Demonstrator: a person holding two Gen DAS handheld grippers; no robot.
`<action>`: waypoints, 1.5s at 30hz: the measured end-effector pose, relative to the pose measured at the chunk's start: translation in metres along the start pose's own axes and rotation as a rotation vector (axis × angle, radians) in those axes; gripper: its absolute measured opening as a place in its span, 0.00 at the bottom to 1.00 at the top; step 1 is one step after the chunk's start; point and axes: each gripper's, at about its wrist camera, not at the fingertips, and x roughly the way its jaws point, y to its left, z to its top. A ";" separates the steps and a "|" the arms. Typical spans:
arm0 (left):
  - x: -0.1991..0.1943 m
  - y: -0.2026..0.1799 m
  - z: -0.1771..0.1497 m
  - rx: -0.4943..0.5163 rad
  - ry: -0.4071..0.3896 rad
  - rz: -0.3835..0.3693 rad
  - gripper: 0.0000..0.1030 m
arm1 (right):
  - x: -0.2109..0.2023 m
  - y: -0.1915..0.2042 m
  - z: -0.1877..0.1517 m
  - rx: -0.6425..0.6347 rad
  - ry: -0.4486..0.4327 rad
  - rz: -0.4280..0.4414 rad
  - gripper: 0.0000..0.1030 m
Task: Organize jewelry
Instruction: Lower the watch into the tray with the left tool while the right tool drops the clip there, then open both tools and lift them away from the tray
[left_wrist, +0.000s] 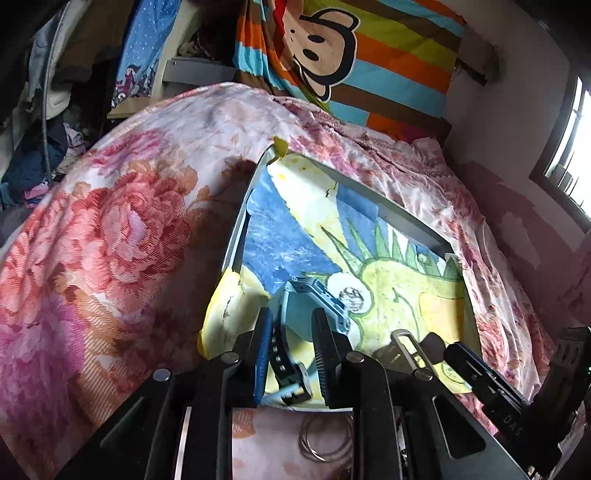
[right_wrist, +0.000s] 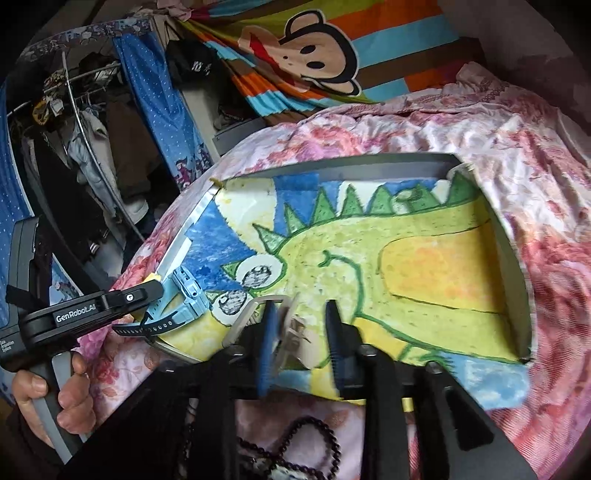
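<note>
Two hand-held grippers work over one shallow grey tray (right_wrist: 369, 162) that lies on a bed covered by a pink floral quilt (left_wrist: 110, 229). The tray floor is lined with a single child's drawing of a yellow-green dinosaur (right_wrist: 424, 266) on blue.

The left hand-held gripper (left_wrist: 293, 350) has its fingers set narrowly around one light-blue watch (left_wrist: 314, 295) with a dark strap; the watch body rests on the drawing at the tray's near-left corner, and the strap runs back between the fingers. In the right wrist view a hand (right_wrist: 44, 391) grips this tool's handle.

The right hand-held gripper (right_wrist: 301, 343) is moderately open around one pale silver-beige watch (right_wrist: 291, 332) at the tray's near edge; whether the pads press on it cannot be told.

On the quilt outside the tray lie one string of dark beads (right_wrist: 295, 443) and a small cluster of thin metal bangles (left_wrist: 325, 439), their number unclear.
</note>
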 end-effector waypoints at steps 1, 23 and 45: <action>-0.005 -0.002 -0.001 0.005 -0.006 -0.002 0.24 | -0.007 -0.001 0.000 0.000 -0.012 -0.006 0.33; -0.158 -0.032 -0.087 0.182 -0.307 0.051 1.00 | -0.191 0.007 -0.037 -0.157 -0.313 -0.070 0.98; -0.191 -0.018 -0.175 0.241 -0.183 0.103 1.00 | -0.243 0.007 -0.124 -0.196 -0.169 -0.158 0.98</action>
